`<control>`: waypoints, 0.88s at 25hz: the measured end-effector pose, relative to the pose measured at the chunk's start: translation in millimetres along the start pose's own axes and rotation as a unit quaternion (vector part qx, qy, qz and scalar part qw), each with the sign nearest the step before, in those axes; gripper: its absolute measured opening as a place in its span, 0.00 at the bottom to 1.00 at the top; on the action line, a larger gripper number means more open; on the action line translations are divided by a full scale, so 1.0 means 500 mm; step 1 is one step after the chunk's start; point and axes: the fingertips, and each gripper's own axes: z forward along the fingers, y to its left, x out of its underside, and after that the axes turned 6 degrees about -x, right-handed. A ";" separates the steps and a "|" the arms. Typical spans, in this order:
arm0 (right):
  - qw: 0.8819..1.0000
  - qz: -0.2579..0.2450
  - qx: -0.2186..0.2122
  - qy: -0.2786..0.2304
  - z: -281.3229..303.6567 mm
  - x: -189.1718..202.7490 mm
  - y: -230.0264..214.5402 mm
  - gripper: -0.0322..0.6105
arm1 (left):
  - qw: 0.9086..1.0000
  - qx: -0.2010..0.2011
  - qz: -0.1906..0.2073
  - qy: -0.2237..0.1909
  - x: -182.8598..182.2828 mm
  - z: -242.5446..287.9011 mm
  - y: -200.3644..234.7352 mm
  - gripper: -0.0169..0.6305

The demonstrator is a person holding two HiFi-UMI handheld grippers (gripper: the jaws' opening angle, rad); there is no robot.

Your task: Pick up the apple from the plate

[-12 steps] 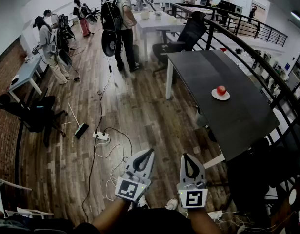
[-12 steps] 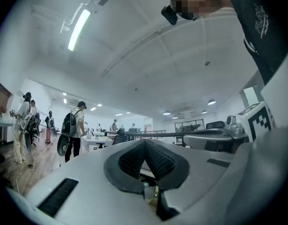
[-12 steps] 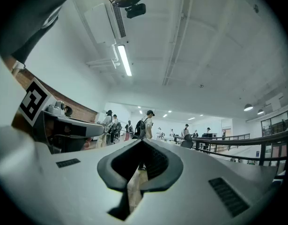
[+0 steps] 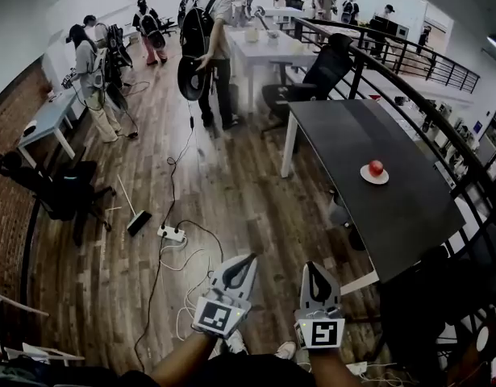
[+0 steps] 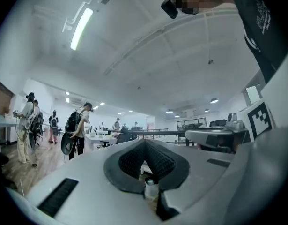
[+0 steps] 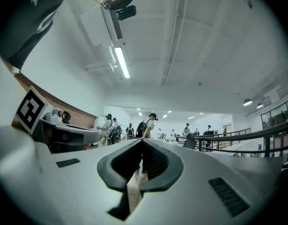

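My left gripper (image 4: 249, 258) and right gripper (image 4: 311, 266) both have jaws pressed together, holding nothing. The round red apple (image 4: 377, 167) sits on a small white plate (image 4: 365, 176), far off.

light: bright, ceiling strip lights (image 5: 81, 28) | lens: fisheye, dark vignetted corners | blur: slight (head view edges)

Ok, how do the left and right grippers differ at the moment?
The left gripper slants toward the right gripper, which points straight ahead. The right gripper is nearer the dark table than the left gripper. Both are shut, empty and well short of the apple on its plate.
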 end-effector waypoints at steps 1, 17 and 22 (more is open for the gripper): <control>1.000 0.004 0.001 0.000 0.008 0.003 0.004 0.09 | 1.000 0.000 0.000 0.001 0.002 0.001 0.013 0.05; 0.998 -0.006 0.060 0.030 0.100 0.050 -0.033 0.09 | 0.999 0.053 -0.008 -0.004 0.024 0.084 0.091 0.05; 0.996 0.006 0.078 0.031 0.144 0.073 -0.108 0.09 | 0.998 0.062 -0.005 0.002 0.036 0.172 0.085 0.05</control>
